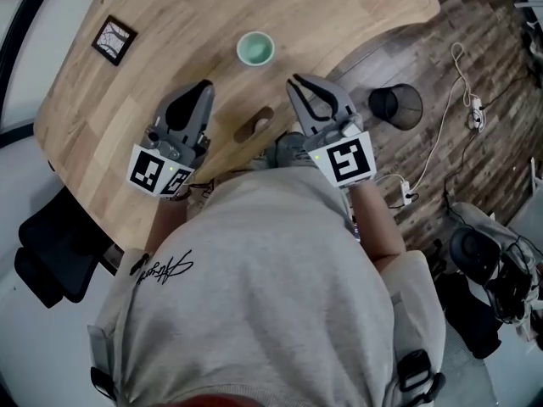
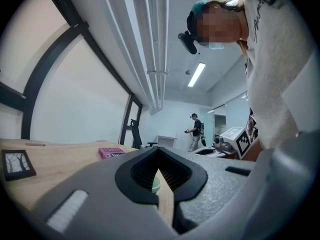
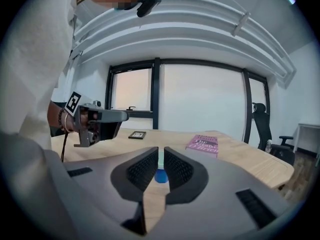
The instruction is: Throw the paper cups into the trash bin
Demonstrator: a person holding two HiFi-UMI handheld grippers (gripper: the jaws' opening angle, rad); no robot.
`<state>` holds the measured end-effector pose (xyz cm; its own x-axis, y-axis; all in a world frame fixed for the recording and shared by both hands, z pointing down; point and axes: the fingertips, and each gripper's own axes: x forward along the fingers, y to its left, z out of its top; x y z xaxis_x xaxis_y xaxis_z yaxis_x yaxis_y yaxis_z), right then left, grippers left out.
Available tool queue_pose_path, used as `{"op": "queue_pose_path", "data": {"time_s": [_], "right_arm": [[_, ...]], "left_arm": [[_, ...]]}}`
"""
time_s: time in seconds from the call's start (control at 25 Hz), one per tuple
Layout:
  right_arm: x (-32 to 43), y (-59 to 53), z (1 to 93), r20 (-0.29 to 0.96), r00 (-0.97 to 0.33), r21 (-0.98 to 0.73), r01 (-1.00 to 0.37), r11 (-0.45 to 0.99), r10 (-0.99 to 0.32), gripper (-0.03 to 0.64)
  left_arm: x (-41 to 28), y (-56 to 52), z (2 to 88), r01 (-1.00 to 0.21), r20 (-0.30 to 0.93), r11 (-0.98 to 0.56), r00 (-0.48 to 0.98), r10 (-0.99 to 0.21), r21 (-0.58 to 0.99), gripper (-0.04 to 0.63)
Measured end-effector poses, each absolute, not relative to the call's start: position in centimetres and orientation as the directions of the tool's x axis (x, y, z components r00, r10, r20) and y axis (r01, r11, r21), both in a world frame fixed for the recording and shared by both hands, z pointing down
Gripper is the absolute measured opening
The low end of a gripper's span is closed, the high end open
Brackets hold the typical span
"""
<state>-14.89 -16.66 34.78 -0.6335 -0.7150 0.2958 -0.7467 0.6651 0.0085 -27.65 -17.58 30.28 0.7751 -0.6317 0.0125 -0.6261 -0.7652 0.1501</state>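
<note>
Standing upright on the light wooden table (image 1: 170, 24), the pale green paper cup (image 1: 254, 49) is out ahead of both tools, roughly on the line that runs between them and clear of either one. The left gripper (image 1: 205, 85) is held level over the table edge with its two grey jaws drawn together at the tips and nothing caught in them; in the left gripper view only a sliver of the cup (image 2: 155, 185) shows through the slot behind its closed tips (image 2: 159, 150). The right gripper (image 1: 294, 80) is tipped slightly downward, and its jaws are likewise pressed together and empty. In the right gripper view the cup (image 3: 160, 170), green above and blue at the foot, sits straight beyond the thin slit between the ribbed pads, well past the tips (image 3: 160, 149). A black mesh trash bin (image 1: 395, 106) stands on the dark wood-plank floor (image 1: 475, 41) just off the table's curved edge, on the right gripper's outer side. Farther back on the table lie a pink book (image 3: 203, 144) and a small black-framed picture (image 1: 113, 40).
</note>
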Motion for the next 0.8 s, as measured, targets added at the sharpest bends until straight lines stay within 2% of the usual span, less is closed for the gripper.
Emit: {"op": "queue_pose_path", "data": {"time_s": [0.04, 0.16, 0.52, 0.8], "right_arm": [[-15.0, -16.9, 35.2, 0.303, -0.636, 0.005, -0.744, 0.668, -0.71, 0.019], [-15.5, -17.6, 36.3, 0.294, -0.651, -0.014, -0.735, 0.678, -0.7, 0.103], [-16.8, -19.8, 40.0, 0.31, -0.667, -0.022, -0.717, 0.696, -0.677, 0.22], [-18.2, -21.2, 43.1, 0.364, -0.666, -0.031, -0.707, 0.706, -0.651, 0.258]], "left_arm": [[-27.6, -17.6, 30.5, -0.63, 0.019, -0.762, 0.772, -0.635, 0.148, 0.003], [-27.5, -17.3, 31.3, -0.638, 0.04, -0.755, 0.767, -0.64, 0.155, 0.003], [-27.8, -16.3, 32.8, -0.666, 0.073, -0.723, 0.743, -0.666, 0.182, 0.003], [-28.6, -15.7, 33.6, -0.691, 0.093, -0.697, 0.72, -0.688, 0.192, 0.003]]}}
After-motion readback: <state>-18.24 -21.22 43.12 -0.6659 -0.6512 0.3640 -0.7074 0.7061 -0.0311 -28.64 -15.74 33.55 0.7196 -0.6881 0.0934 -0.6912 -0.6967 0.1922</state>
